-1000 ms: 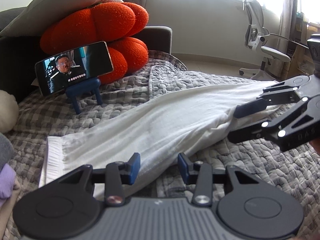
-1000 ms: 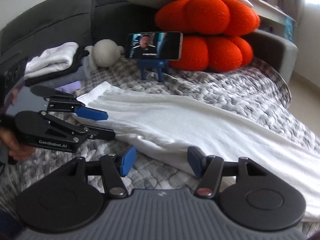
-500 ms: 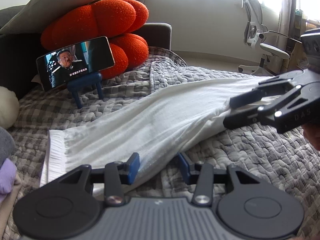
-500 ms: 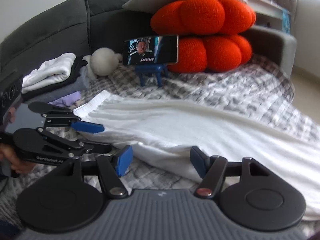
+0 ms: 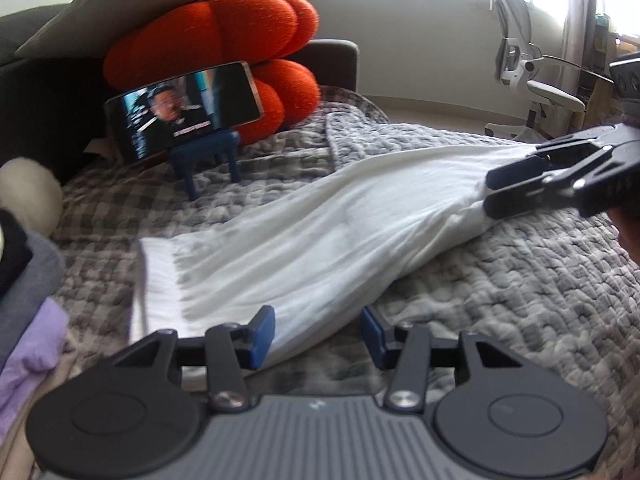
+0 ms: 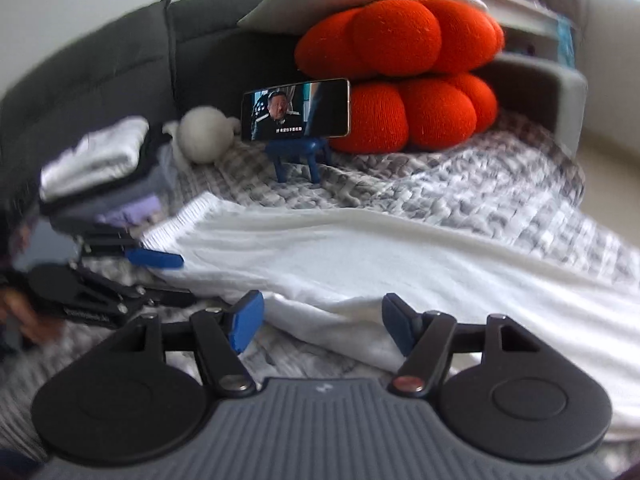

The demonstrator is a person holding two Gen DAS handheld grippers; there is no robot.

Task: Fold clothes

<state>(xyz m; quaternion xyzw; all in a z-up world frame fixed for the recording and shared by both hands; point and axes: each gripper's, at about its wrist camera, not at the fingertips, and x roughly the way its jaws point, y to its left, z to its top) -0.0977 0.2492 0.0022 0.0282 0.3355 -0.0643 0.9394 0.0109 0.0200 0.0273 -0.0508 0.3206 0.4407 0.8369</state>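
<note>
White garment [image 5: 320, 240] lies long and narrow across the grey quilt [image 5: 520, 280], ribbed hem at nine o'clock, the rest running off toward three. Left gripper [image 5: 316, 336] stands wide apart, straddling the near edge at six o'clock, holding nothing. Right gripper [image 6: 320, 322] is spread too, astride that same edge further along; whether the cloth touches its pads I cannot tell. One at each end, likely so the edge lifts evenly. Folded stack [image 6: 100, 176] waits at nine o'clock
</note>
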